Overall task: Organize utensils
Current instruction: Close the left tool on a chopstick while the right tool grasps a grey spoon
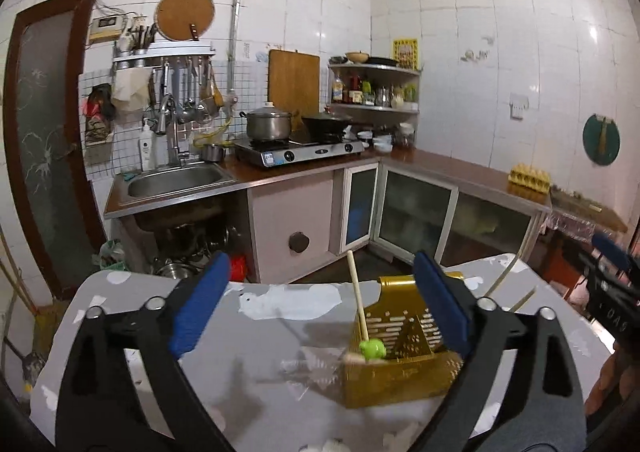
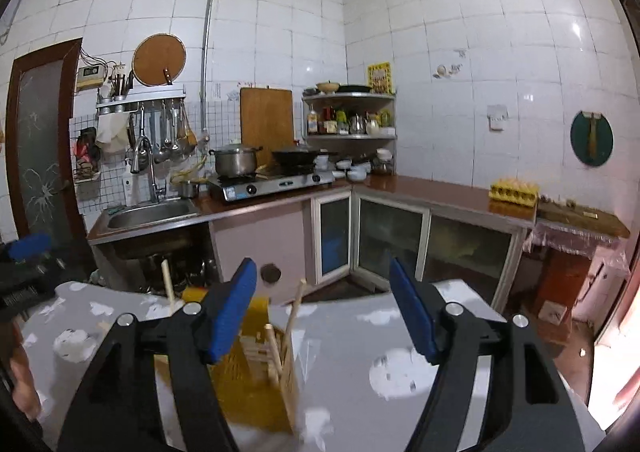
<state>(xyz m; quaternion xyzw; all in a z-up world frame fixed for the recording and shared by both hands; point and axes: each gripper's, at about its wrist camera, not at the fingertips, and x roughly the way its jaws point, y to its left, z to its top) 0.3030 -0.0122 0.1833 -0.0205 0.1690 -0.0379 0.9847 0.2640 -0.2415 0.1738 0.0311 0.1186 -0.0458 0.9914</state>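
Observation:
A gold perforated utensil holder [image 1: 400, 352] stands on the grey patterned table [image 1: 280, 332]. A wooden utensil with a green end [image 1: 362, 316] leans in it. My left gripper [image 1: 320, 304] is open and empty above the table, its right finger over the holder's right side. In the right wrist view the holder [image 2: 256, 364] sits by my left finger, with wooden chopsticks [image 2: 294, 310] leaning in it. My right gripper [image 2: 324, 312] is open and empty above it. The right gripper also shows at the edge of the left wrist view [image 1: 612, 276].
Beyond the table's far edge stands a kitchen counter [image 1: 460, 168] with a sink [image 1: 176, 180], a stove with pots [image 1: 296, 148], and an egg tray [image 1: 528, 176]. A door [image 1: 44, 140] is at the left. A corner shelf [image 1: 374, 88] holds bottles.

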